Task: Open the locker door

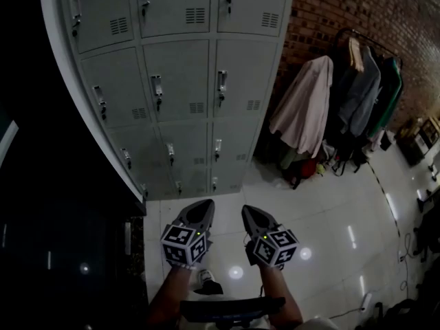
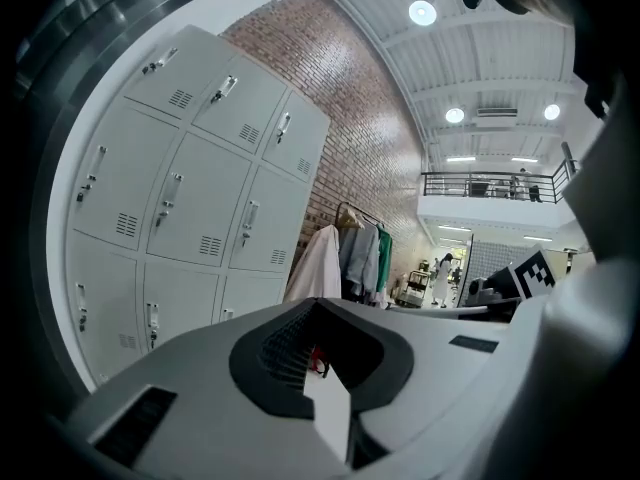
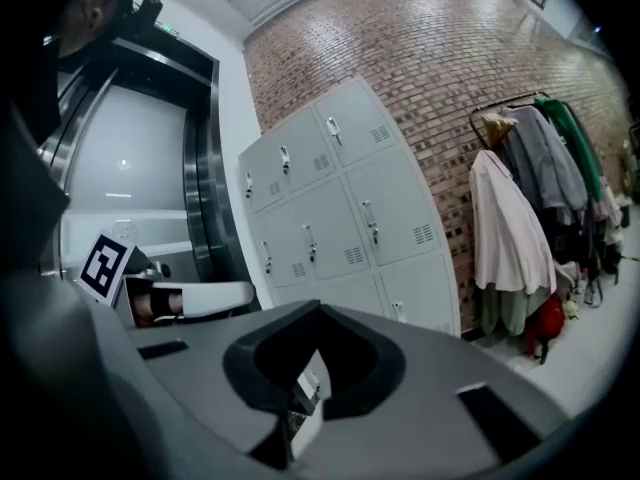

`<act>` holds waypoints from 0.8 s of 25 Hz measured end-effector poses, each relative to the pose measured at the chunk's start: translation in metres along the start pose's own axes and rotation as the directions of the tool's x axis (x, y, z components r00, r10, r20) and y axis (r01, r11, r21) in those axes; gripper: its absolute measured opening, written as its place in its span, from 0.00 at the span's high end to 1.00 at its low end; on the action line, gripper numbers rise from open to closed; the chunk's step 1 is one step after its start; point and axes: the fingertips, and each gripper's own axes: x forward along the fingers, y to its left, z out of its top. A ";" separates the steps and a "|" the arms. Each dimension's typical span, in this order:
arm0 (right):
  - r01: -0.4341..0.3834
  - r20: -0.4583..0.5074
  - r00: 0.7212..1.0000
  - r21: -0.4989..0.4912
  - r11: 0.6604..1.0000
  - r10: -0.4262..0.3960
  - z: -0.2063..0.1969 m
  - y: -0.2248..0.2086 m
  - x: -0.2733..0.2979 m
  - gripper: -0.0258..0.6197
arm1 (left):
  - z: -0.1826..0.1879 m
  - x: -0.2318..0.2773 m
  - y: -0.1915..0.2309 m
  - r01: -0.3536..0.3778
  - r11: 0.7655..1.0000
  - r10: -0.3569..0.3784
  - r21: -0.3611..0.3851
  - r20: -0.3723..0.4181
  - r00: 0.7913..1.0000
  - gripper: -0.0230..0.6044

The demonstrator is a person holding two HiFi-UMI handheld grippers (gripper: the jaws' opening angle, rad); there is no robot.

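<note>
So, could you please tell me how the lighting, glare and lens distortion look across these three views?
Head view: dim, nearly black at left, with bright glare spots on the glossy floor and the lockers bowed. Left gripper view: a ceiling lamp blows out white; strong fisheye, dark rim. Right gripper view: the brick wall is evenly lit, though straight lines curve.

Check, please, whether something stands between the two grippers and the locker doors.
Nothing visible does. Only bare floor lies between the left gripper, the right gripper and the lockers; the coats hang off to the right.
</note>
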 end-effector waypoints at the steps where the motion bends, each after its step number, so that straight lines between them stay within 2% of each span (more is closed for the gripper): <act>1: 0.002 -0.002 1.000 -0.003 1.000 -0.002 0.002 0.000 0.009 0.95 | 0.003 0.004 0.008 0.001 1.000 -0.001 0.000 -0.003 1.000 0.97; 6: 0.010 0.011 1.000 -0.014 1.000 -0.010 0.012 -0.001 0.043 0.95 | 0.008 0.020 0.039 0.010 1.000 -0.010 0.001 -0.041 0.999 0.97; 13: 0.019 0.029 0.999 -0.023 1.000 -0.018 0.029 -0.009 0.074 0.95 | 0.023 0.041 0.068 -0.007 1.000 0.007 -0.001 -0.041 0.999 0.97; 20: 0.017 0.043 0.999 -0.021 1.000 -0.016 0.041 -0.031 0.113 0.95 | 0.035 0.075 0.086 0.010 1.000 -0.009 0.013 -0.056 0.998 0.97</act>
